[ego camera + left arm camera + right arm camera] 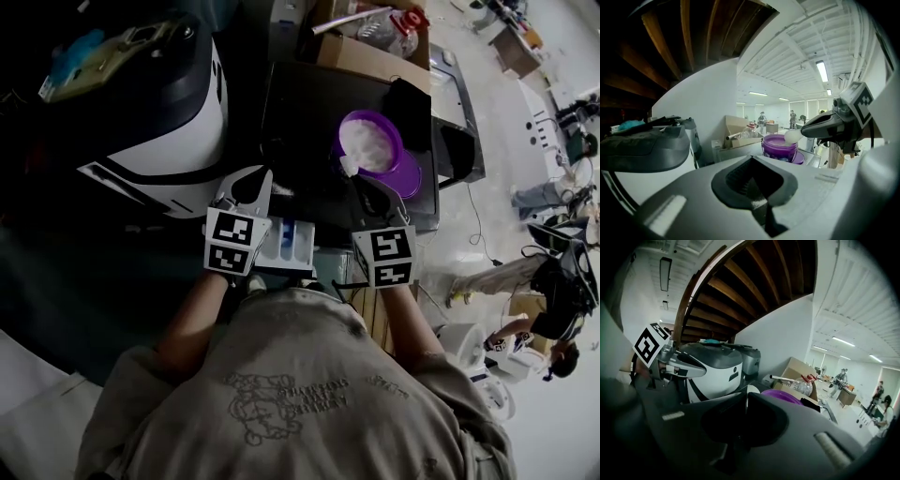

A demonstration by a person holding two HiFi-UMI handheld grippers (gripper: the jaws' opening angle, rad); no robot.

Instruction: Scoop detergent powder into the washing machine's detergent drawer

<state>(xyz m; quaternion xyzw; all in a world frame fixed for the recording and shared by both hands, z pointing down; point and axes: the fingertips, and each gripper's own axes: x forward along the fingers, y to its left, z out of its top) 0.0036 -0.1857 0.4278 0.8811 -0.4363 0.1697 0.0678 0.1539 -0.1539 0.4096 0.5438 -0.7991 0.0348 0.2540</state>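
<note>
Over the tub [779, 150], the right tool [361, 185] is pinching a white scoop [792, 136] by its thin handle, and the bowl is hanging at the rim, above the powder [370, 145]. The left tool [246, 190] is hovering with its jaws pressed together and nothing between them, just beside the open drawer [291, 246], which is lying near the person, between the two tools. I am judging the scoop light and stiff but apt to twist in a narrow grip, so a hold close to the bowl is looking safest. The powder is loose and will spill if the scoop tips. Whether it is loaded, I cannot tell.
</note>
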